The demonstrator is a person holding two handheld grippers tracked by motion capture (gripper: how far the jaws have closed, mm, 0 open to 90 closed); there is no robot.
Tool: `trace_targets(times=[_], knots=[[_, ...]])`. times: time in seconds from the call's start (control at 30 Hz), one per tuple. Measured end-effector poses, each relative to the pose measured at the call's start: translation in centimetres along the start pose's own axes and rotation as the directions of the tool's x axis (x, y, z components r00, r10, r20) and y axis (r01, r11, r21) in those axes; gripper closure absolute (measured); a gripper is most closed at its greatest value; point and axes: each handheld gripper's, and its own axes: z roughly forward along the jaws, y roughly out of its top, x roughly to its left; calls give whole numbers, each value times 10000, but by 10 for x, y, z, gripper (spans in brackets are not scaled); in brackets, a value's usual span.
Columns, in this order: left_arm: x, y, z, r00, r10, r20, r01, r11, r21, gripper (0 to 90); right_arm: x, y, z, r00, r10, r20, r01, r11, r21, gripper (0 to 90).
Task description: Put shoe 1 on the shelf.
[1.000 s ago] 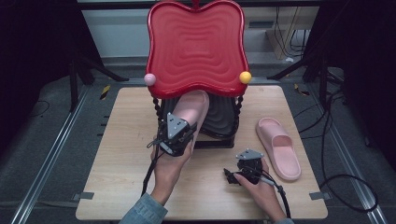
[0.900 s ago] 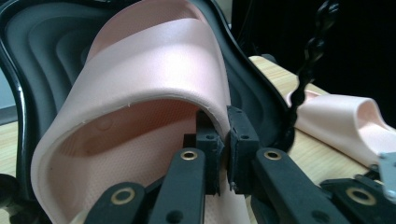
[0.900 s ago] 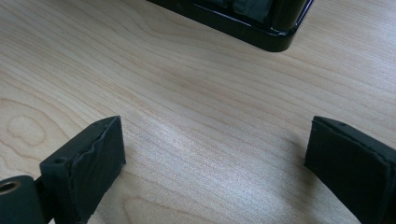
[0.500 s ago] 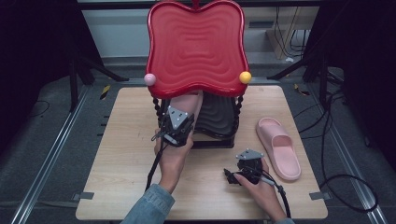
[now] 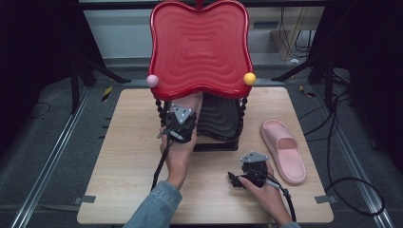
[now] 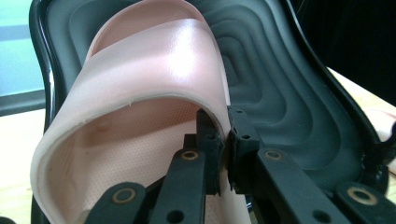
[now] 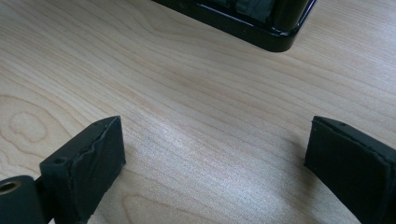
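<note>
Mid-placement: left gripper (image 6: 223,140) clamped on soft pink foam slipper's (image 6: 140,93) strap over ridged black plastic tray (image 6: 289,93); next, lower and release; right gripper (image 7: 215,154) apart over wooden counter (image 7: 187,93).

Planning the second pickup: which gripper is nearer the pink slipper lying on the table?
Right. The right gripper rests on the table beside the pink slipper, jaws open. The left gripper is farther off at the black shelf, shut on the other slipper.
</note>
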Motion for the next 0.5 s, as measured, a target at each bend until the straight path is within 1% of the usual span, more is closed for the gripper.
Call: trace_targets(times=[0.13,0.2,0.27,0.43,0.47,0.5], knots=[[-3,0,3,10000,-18,-72,19,9999,132,847,0,0,0,10000,-4,0,4,10000,-2,50],[-4,1,4,9999,80,-93,-78,9996,254,846,0,0,0,10000,-1,-2,1,10000,0,50],[-4,2,5,10000,70,-52,-68,9994,353,842,0,0,0,10000,-8,-7,8,10000,-1,50],[-3,3,6,9998,-13,222,-2,9977,673,818,0,0,0,10000,-12,-12,12,10000,-2,50],[-3,3,7,9996,-51,278,30,9972,744,810,0,0,0,10000,-11,-12,11,10000,-2,50],[-3,4,8,9991,-178,389,144,9961,866,800,0,0,0,10000,-11,-12,11,10000,0,50]])
